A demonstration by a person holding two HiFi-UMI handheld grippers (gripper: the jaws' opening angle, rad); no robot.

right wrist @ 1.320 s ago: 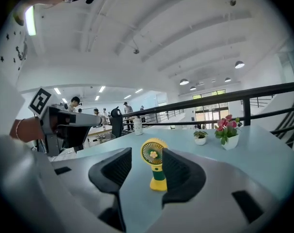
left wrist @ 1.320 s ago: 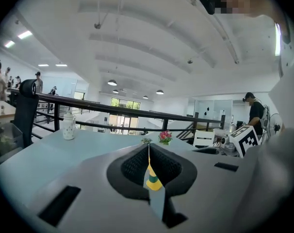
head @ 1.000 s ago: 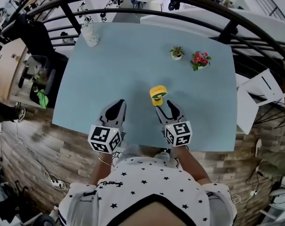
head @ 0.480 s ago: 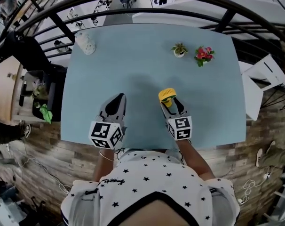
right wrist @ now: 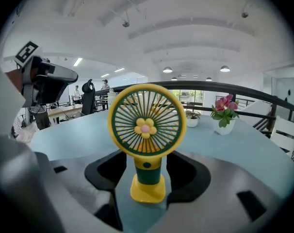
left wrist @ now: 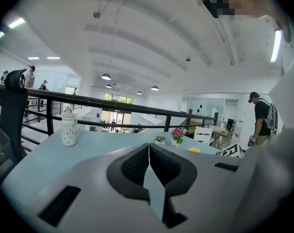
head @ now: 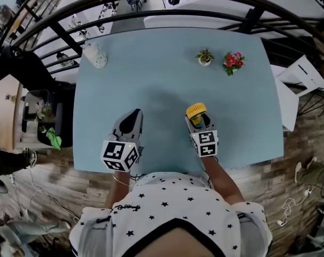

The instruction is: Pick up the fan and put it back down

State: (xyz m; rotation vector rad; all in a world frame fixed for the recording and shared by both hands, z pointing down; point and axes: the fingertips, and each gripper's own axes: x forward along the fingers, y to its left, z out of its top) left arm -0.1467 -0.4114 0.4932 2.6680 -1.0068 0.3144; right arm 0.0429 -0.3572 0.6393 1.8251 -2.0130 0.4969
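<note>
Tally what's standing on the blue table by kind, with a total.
fan, yellow and green: 1
potted plants: 2 (green plant, pink-flowered plant)
white lidded jug: 1
Total: 4

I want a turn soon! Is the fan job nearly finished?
Not nearly. Done: the right gripper is around the yellow fan, which stands on the table. In hand: its jaws have just been opening wide, not touching it. Left: squeeze, lift, set it back down.
</note>
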